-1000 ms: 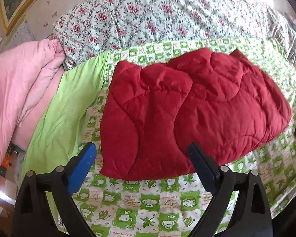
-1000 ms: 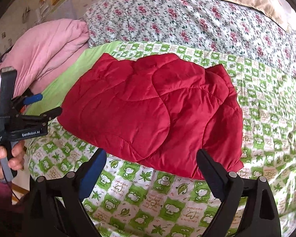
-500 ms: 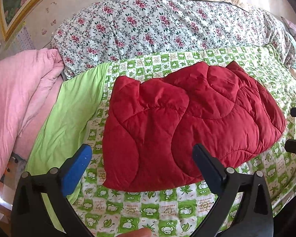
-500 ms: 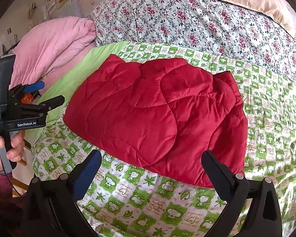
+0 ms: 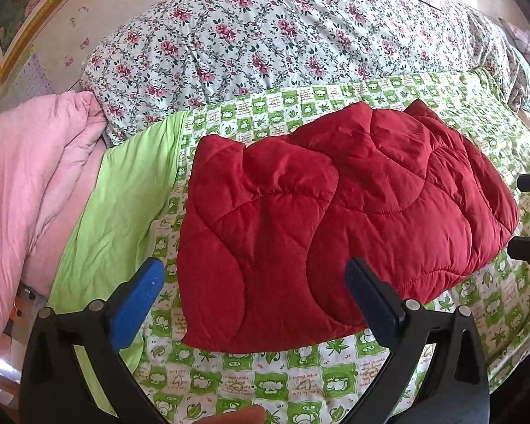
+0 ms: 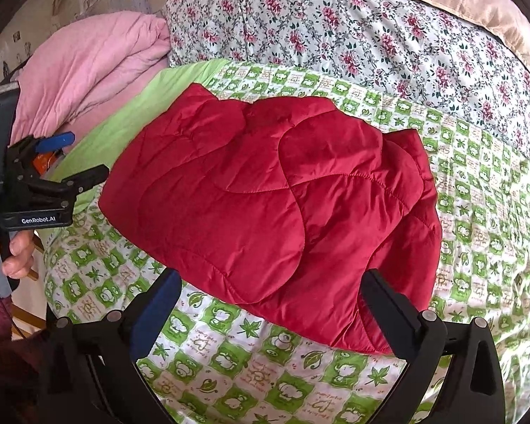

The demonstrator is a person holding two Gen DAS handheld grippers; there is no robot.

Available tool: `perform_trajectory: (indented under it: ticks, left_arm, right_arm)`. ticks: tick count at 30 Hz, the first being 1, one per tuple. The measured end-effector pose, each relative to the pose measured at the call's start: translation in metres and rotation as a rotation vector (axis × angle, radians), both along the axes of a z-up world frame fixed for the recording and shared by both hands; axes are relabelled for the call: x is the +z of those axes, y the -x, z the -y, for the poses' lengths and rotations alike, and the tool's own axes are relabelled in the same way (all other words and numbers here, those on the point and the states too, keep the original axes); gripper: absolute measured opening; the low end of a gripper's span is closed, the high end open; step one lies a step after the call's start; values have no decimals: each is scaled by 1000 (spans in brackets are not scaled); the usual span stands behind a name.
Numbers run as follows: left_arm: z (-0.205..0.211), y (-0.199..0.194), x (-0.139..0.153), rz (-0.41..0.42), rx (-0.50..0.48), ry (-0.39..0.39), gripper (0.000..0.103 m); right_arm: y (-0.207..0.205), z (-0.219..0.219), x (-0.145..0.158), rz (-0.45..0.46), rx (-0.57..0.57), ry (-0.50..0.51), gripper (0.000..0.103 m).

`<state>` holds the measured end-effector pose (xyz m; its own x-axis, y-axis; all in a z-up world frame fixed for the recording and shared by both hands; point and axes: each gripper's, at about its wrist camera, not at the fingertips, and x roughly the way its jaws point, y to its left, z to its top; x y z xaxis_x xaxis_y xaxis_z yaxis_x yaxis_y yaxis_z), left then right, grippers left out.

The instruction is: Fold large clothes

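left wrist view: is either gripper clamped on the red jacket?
No. The red jacket lies free on the bed; left gripper jaws stand wide apart.

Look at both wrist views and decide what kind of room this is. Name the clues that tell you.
Most likely a bedroom at home. A red quilted garment lies on a bed spread with a green patterned sheet; behind it sit a floral quilt, a pink comforter and a framed picture on the wall.

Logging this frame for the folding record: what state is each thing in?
red quilted jacket: folded into a compact bundle, lying on the bed, held by neither gripper
left gripper: open, empty
right gripper: open, empty
green patterned bedspread: spread flat
pink duvet: bunched beside it
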<state>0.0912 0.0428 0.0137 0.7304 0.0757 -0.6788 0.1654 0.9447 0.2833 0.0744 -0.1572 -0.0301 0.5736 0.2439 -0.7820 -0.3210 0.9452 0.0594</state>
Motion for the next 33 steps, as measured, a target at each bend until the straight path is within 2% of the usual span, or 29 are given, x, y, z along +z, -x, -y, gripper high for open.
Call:
perform_trajectory:
  ticks: [33]
  left_arm:
    - [9,-10,11,0,-56,11,102]
  right_arm:
    - [-18,1,12,9,23,4,102]
